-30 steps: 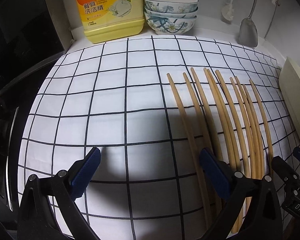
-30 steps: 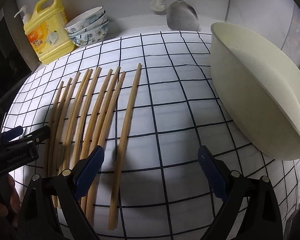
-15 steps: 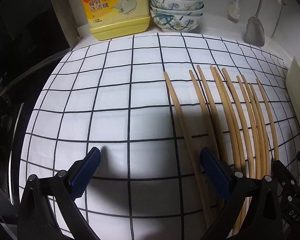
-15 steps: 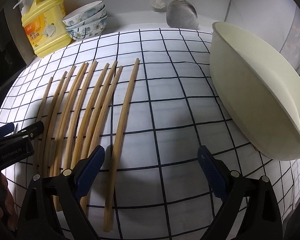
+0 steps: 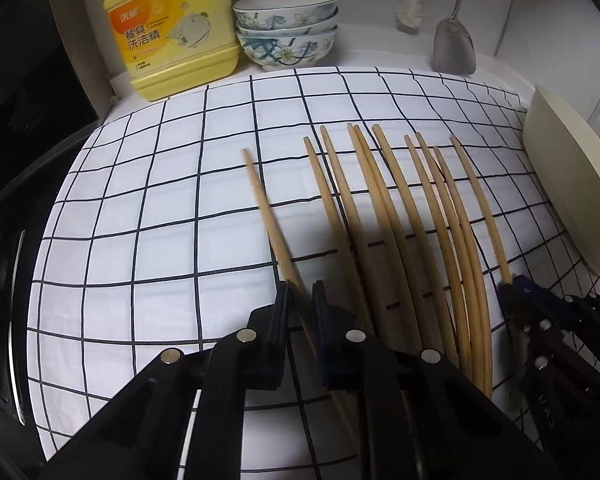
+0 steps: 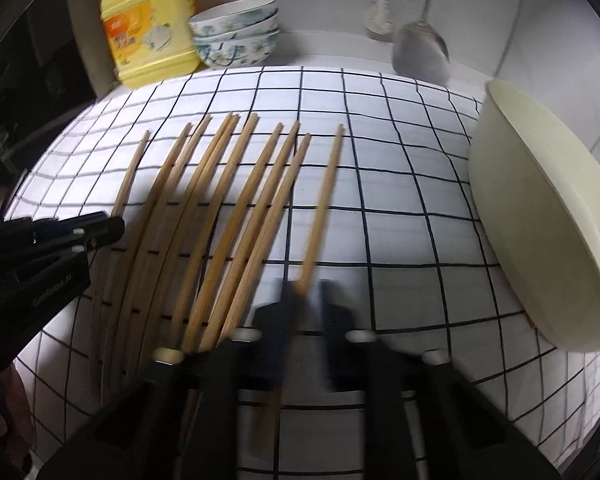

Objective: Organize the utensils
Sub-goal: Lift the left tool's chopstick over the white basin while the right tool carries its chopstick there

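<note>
Several wooden chopsticks [image 5: 400, 216] lie side by side on a white checked cloth [image 5: 148, 220]; they also show in the right wrist view [image 6: 220, 208]. My left gripper [image 5: 302, 292] is shut on the leftmost chopstick [image 5: 266, 212], which stands apart from the row. My right gripper [image 6: 304, 286] is shut on the rightmost chopstick [image 6: 324, 200], also apart from the row. The right gripper shows at the right edge of the left wrist view [image 5: 516, 284], on the rightmost chopstick's near end [image 5: 480, 204]. The left gripper shows at the left of the right wrist view [image 6: 112, 224].
A large cream bowl [image 6: 540, 216] lies tilted at the right edge of the cloth. At the back stand a yellow detergent bottle [image 5: 172, 32], stacked floral bowls [image 5: 286, 28], a hanging metal spatula [image 5: 454, 48] and a brush [image 5: 408, 12]. A dark stove [image 5: 16, 160] lies left.
Both grippers have closed, each on an outer chopstick. The leftmost chopstick has swung away from the row to the left; the rightmost has shifted slightly right.
</note>
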Demonstrator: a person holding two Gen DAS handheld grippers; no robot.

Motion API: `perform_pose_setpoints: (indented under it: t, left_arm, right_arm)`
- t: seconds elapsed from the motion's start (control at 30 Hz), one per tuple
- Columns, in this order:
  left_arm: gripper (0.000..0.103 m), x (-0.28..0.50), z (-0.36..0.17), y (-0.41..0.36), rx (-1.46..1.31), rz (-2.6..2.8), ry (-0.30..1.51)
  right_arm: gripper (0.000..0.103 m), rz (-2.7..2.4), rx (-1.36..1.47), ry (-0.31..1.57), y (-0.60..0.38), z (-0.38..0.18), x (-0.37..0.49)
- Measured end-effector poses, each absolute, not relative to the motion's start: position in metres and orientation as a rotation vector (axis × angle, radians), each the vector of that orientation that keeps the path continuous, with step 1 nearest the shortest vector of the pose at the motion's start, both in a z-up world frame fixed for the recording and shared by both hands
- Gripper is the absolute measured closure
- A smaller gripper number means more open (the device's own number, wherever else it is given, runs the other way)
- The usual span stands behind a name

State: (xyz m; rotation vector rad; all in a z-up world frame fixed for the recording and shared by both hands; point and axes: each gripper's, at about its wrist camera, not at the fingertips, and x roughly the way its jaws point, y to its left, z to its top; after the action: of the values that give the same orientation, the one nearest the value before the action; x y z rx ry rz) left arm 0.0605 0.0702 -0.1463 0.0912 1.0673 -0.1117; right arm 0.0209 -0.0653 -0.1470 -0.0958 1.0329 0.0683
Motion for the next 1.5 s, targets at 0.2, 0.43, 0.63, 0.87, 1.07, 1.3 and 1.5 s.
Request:
perform_pose_setpoints:
  t: [0.2,0.43,0.63,0.87,1.07,1.3,1.5]
  left_arm:
    - [0.096,0.064,-0.145,0.076,0.070,-0.148,1.094]
    - [0.096,0.059,-0.130,0.084,0.054,-0.189,1.096]
    - [0.096,0.054,-0.100,0.082,0.053,-0.241,1.052]
    - [0.096,0.050,-0.057,0.044,0.059,-0.366,0.994]
    - [0.096,0.052,-0.027,-0.024,0.061,-0.497,0.955]
    - [0.096,0.076,-0.014,-0.123,0.042,-0.598,0.953]
    - [0.096,0.107,-0.035,-0.203,0.067,-0.636,1.010]
  right_arm:
    - [0.097,0.064,-0.052,1.051,-0.071,-0.145,0.022]
    - [0.097,0.058,0.037,1.036,-0.081,-0.126,0.017]
    - [0.097,0.036,0.099,0.998,-0.089,-0.096,0.010]
    - [0.097,-0.014,0.193,0.919,-0.118,-0.052,-0.006]
    - [0.097,-0.115,0.248,0.875,-0.187,-0.023,-0.016]
    - [0.097,-0.183,0.271,0.861,-0.275,-0.022,-0.007]
    - [0.097,-0.195,0.314,0.913,-0.339,-0.046,0.018]
